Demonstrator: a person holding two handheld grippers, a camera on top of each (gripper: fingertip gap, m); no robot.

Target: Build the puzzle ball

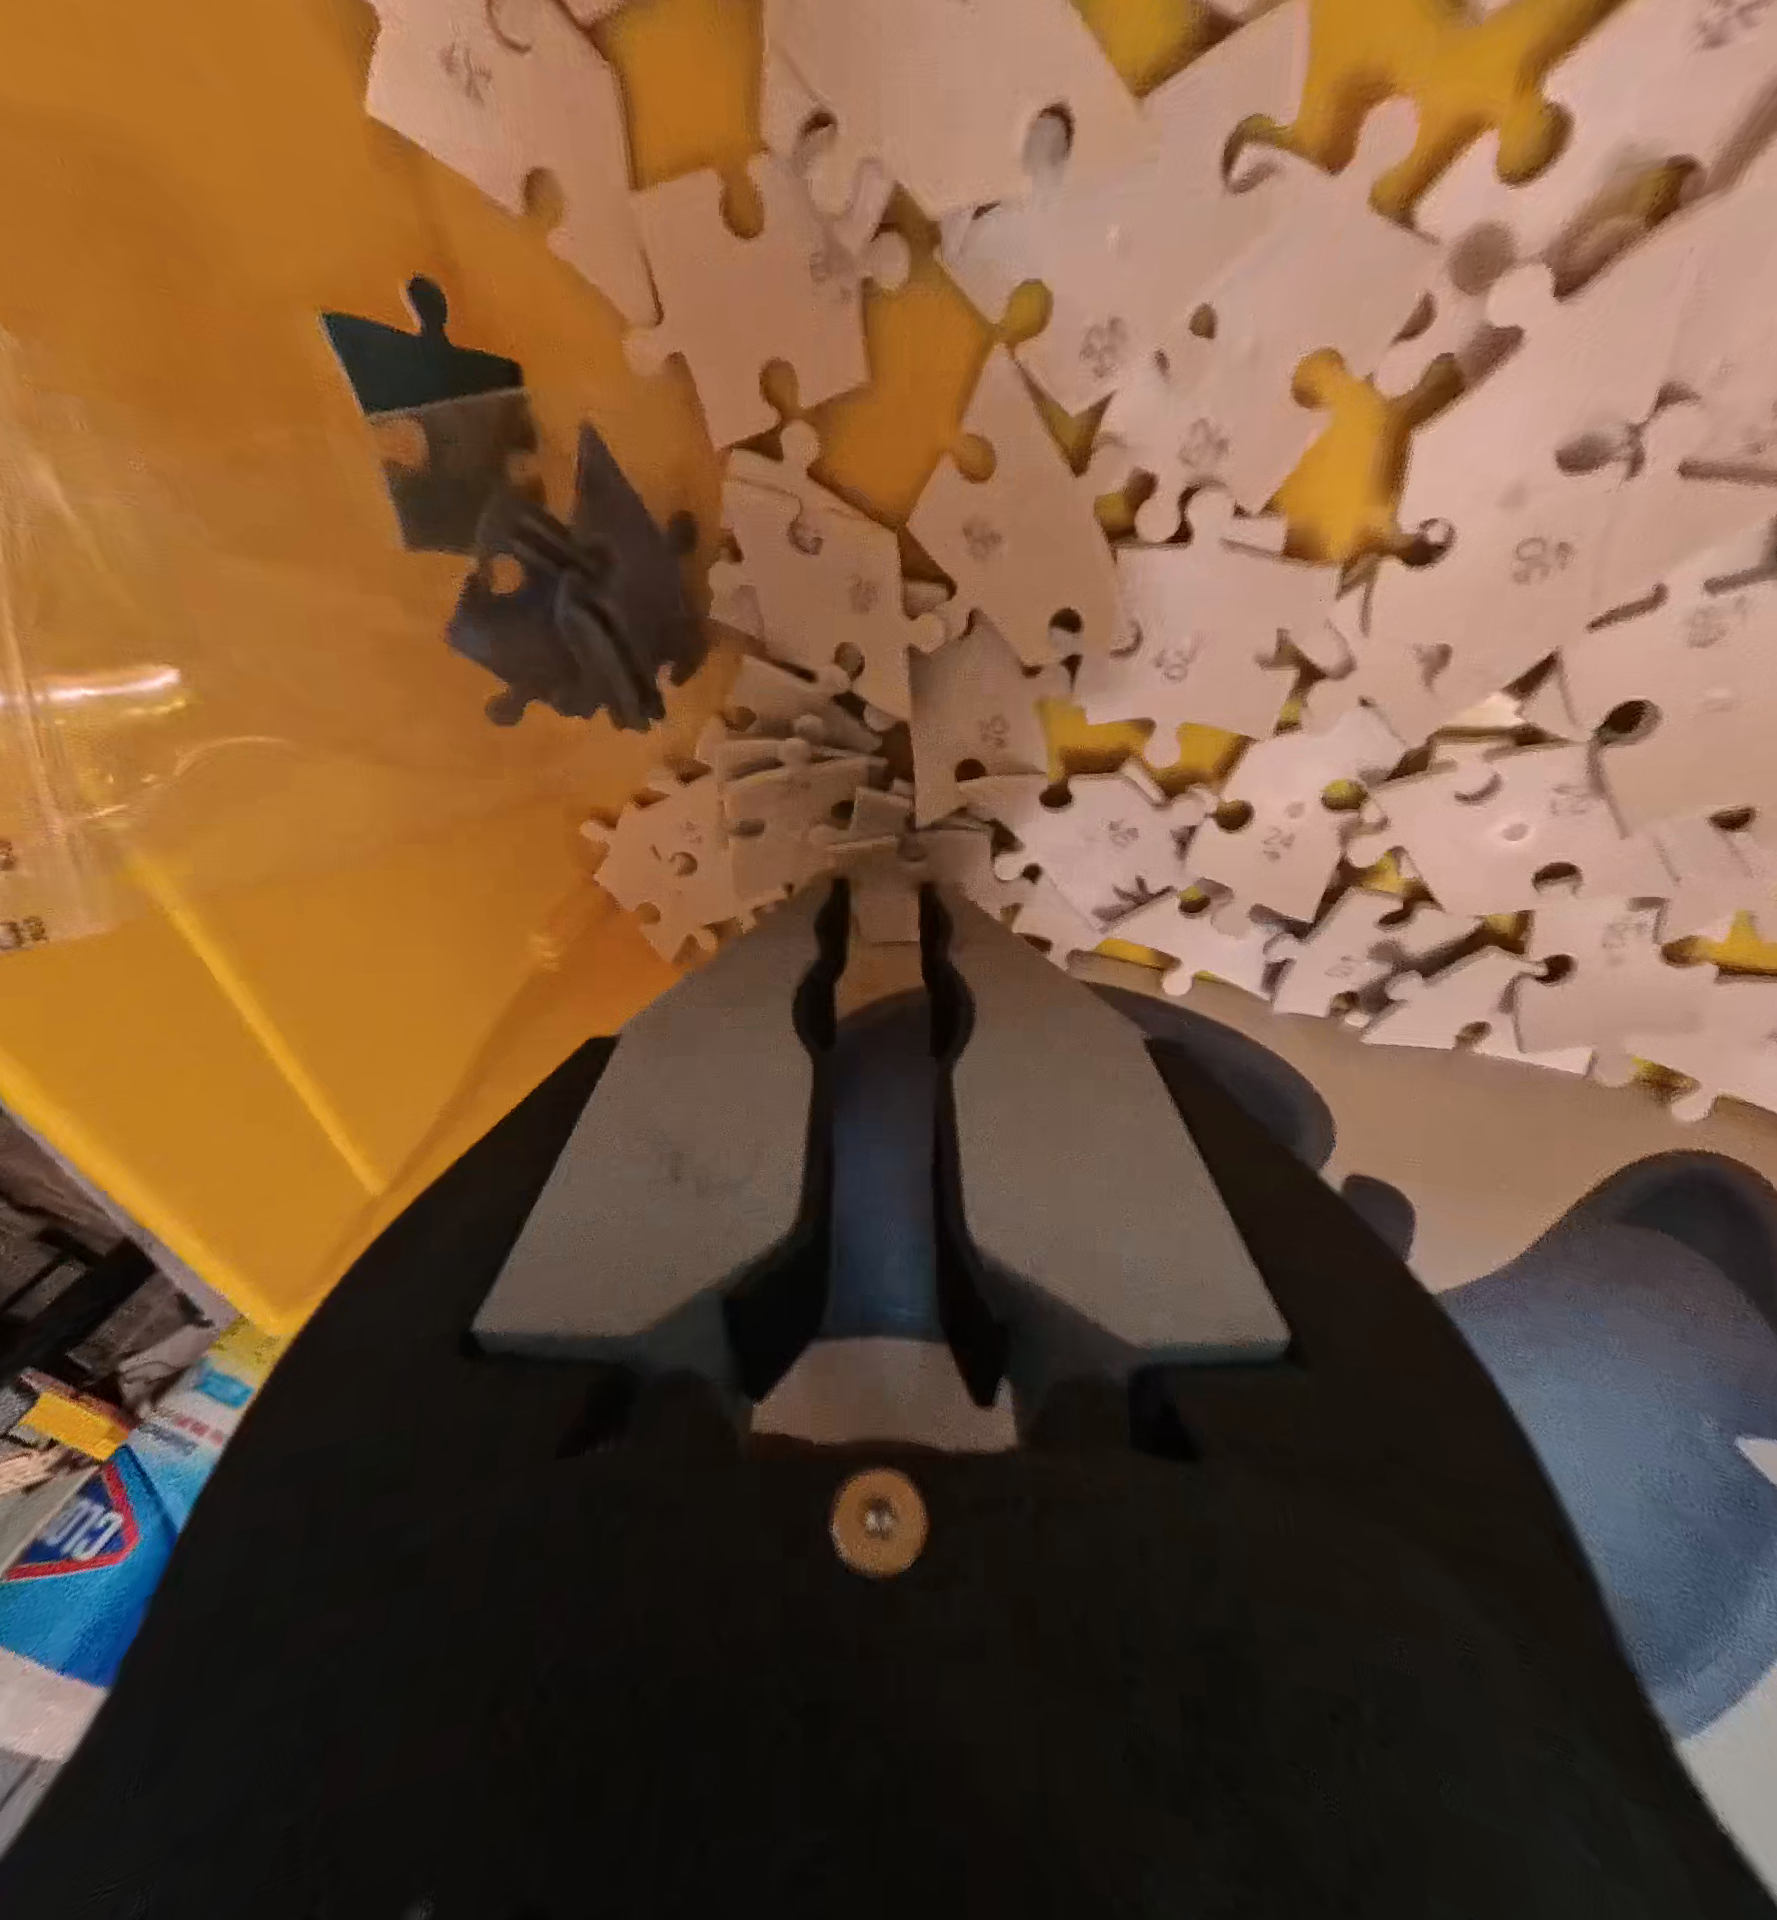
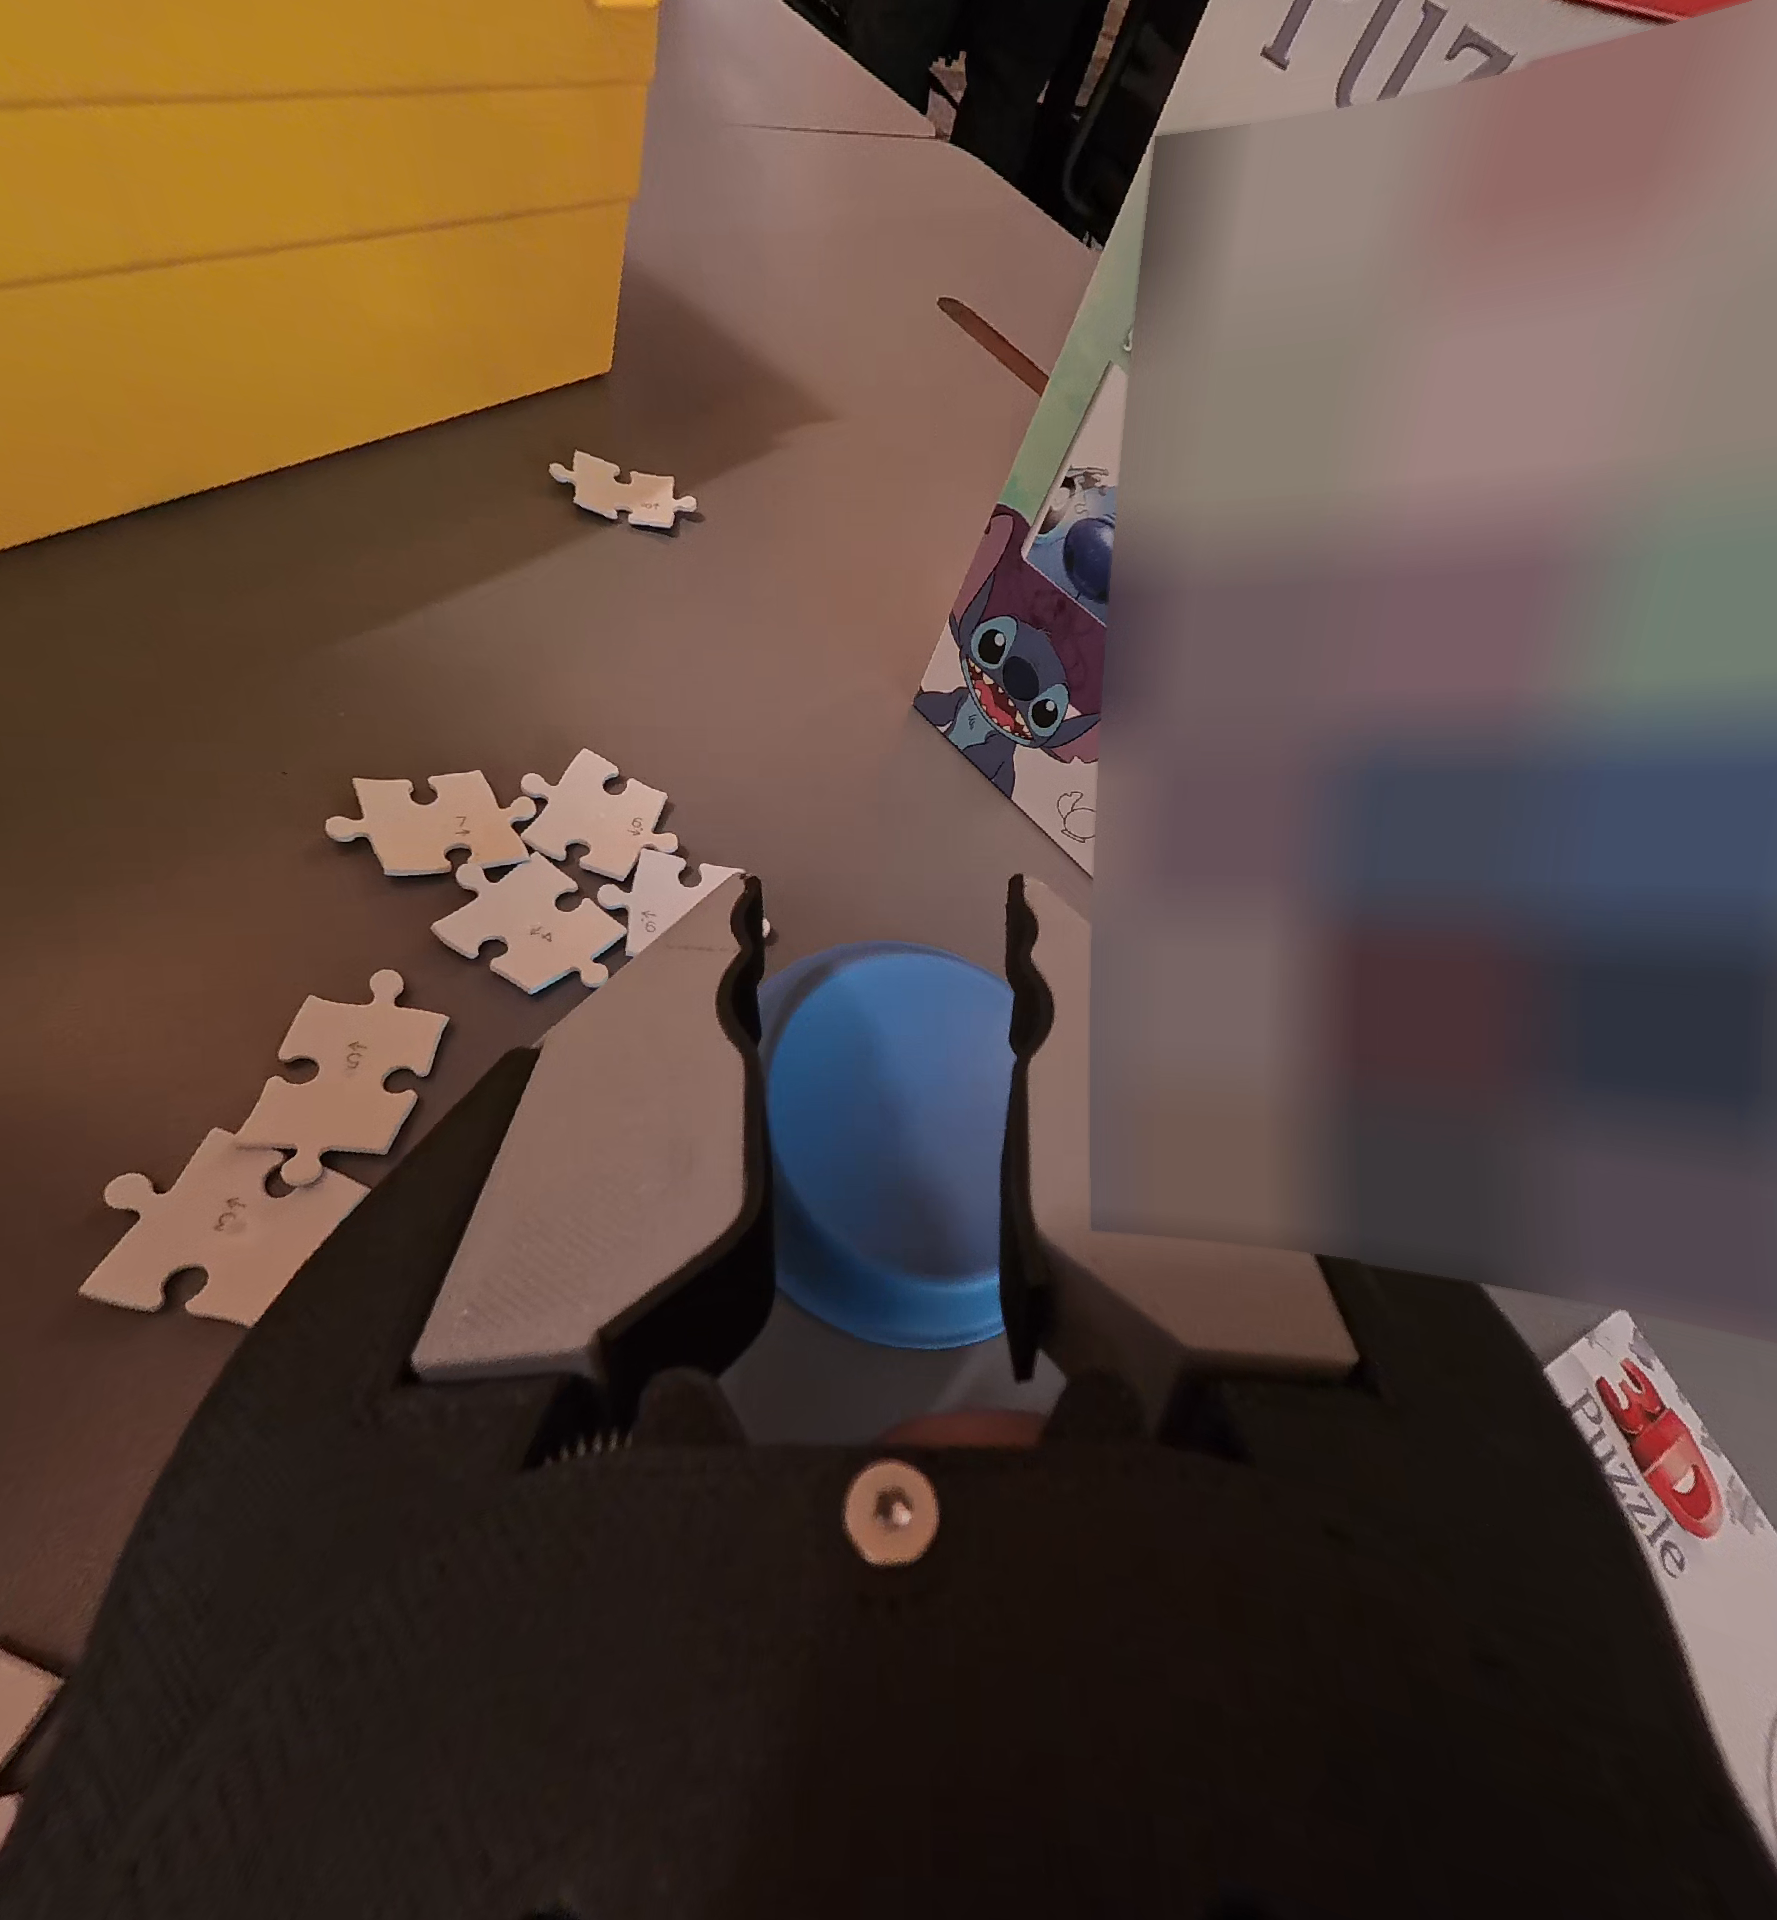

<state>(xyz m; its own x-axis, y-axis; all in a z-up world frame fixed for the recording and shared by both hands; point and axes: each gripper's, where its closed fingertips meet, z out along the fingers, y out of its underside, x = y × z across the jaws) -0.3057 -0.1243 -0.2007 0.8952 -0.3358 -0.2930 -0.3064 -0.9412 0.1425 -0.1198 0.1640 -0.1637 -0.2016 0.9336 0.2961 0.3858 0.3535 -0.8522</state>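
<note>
In the left wrist view my left gripper (image 1: 880, 902) reaches into a yellow bin (image 1: 240, 1039) holding a heap of white, face-down puzzle pieces (image 1: 1279, 520). Its fingers are nearly closed on the edge of one white piece (image 1: 882, 920) at the front of the heap. Some dark pieces (image 1: 562, 592) lie to the left. In the right wrist view my right gripper (image 2: 884, 904) is open and empty, hovering over a blue dome-shaped part (image 2: 884, 1143) on the grey table (image 2: 188, 675). Several joined white pieces (image 2: 531, 862) lie to its left.
A clear plastic bag (image 1: 32, 644) hangs at the bin's left side. The yellow bin (image 2: 271, 260) stands at the back left of the table. The puzzle box (image 2: 1029, 665) stands at the right, partly behind a blurred patch. A lone pair of pieces (image 2: 624, 490) lies near the bin. One gripper's finger ends stand about 35 cm off the other's.
</note>
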